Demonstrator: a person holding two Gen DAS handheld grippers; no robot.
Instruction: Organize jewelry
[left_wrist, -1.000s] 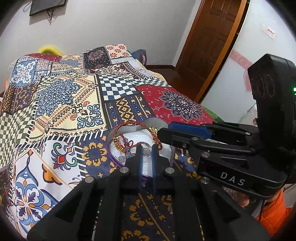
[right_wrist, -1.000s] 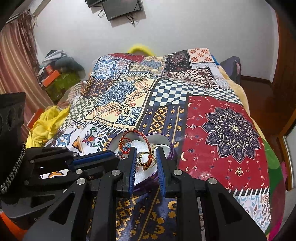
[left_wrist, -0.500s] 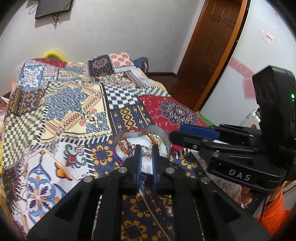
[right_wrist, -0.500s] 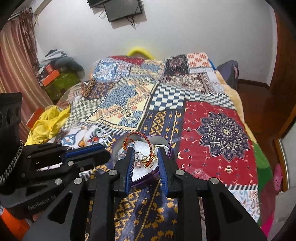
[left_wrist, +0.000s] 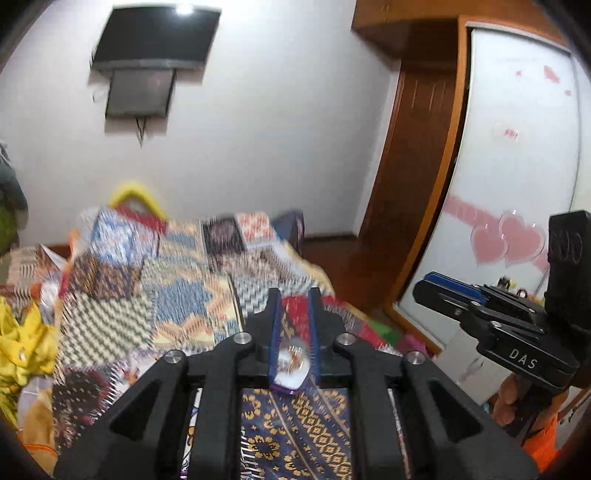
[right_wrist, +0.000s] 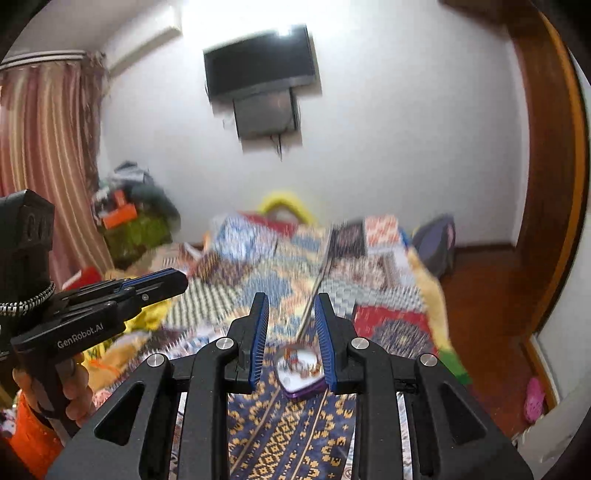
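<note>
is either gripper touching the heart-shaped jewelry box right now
Apart. Both wrist views show the jewelry box lying on the bedspread, well beyond the left gripper and right gripper, both empty.

One heart-shaped jewelry box (right_wrist: 301, 373), one patchwork bedspread (right_wrist: 288, 266), one wall television (right_wrist: 258, 64), two hand-held grippers (left_wrist: 293, 295)

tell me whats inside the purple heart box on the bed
The purple heart box lies open on the patterned bedspread with a white lining and a small tangle of red and gold jewelry. Blur hides individual pieces, and the gripper fingers cover its edges.
</note>
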